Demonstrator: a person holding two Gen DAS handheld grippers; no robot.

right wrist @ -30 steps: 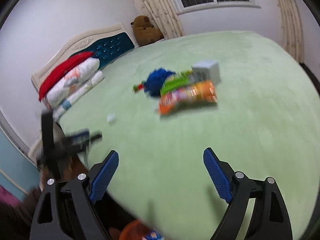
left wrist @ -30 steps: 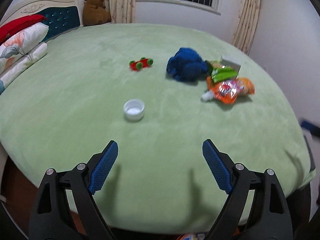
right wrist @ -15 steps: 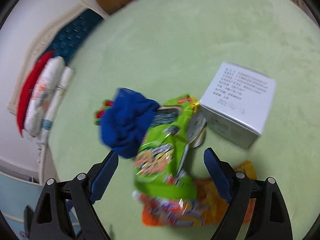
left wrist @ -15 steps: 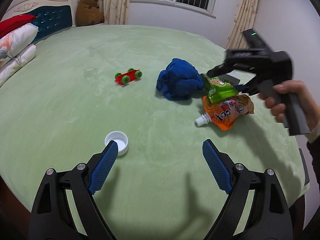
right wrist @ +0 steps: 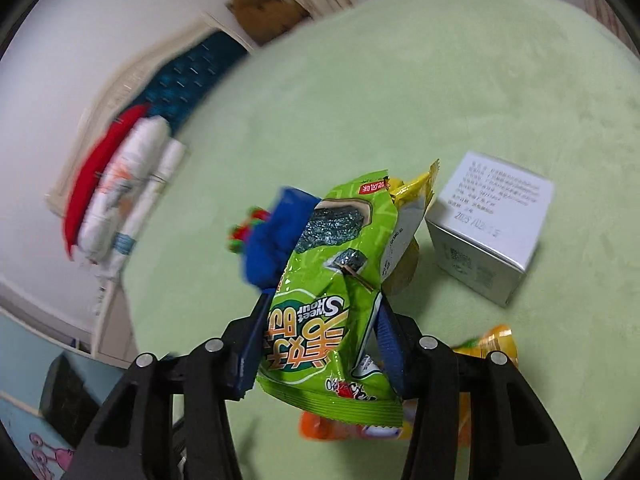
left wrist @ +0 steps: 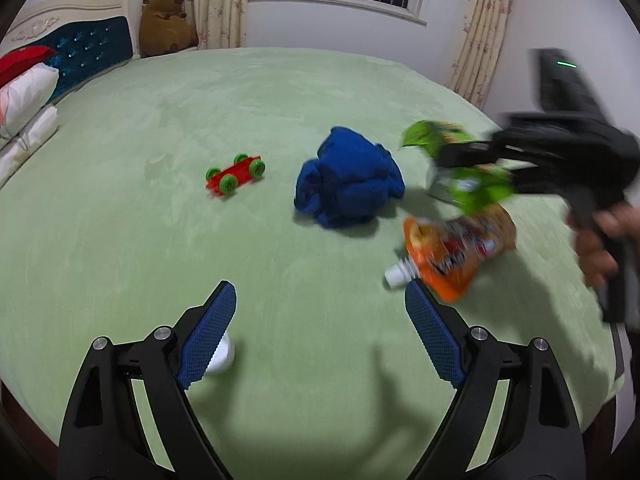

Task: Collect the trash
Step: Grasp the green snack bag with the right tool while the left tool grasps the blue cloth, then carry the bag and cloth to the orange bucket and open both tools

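My right gripper point(right wrist: 323, 304) is closing its jaws on a green snack bag point(right wrist: 332, 292), and the blue pads press its lower half from both sides. In the left wrist view the same green bag point(left wrist: 476, 188) hangs blurred above the bed in that right gripper point(left wrist: 452, 160), which a hand holds. An orange spouted pouch point(left wrist: 456, 252) lies just below it on the green bed cover point(left wrist: 200, 112). My left gripper point(left wrist: 319, 292) is open over the bed with nothing between its fingers. A white cap point(left wrist: 222, 356) sits partly hidden behind its left finger.
A crumpled blue cloth point(left wrist: 348, 184) and a red toy car point(left wrist: 236, 174) with green wheels lie mid-bed. A white box point(right wrist: 488, 224) stands right of the green bag. Pillows point(left wrist: 24, 96) and a teddy bear point(left wrist: 166, 20) are at the headboard.
My right gripper came in over the green bag, closed on it and raised it off the orange pouch. The left gripper moved forward, so the white cap now sits by its left finger.
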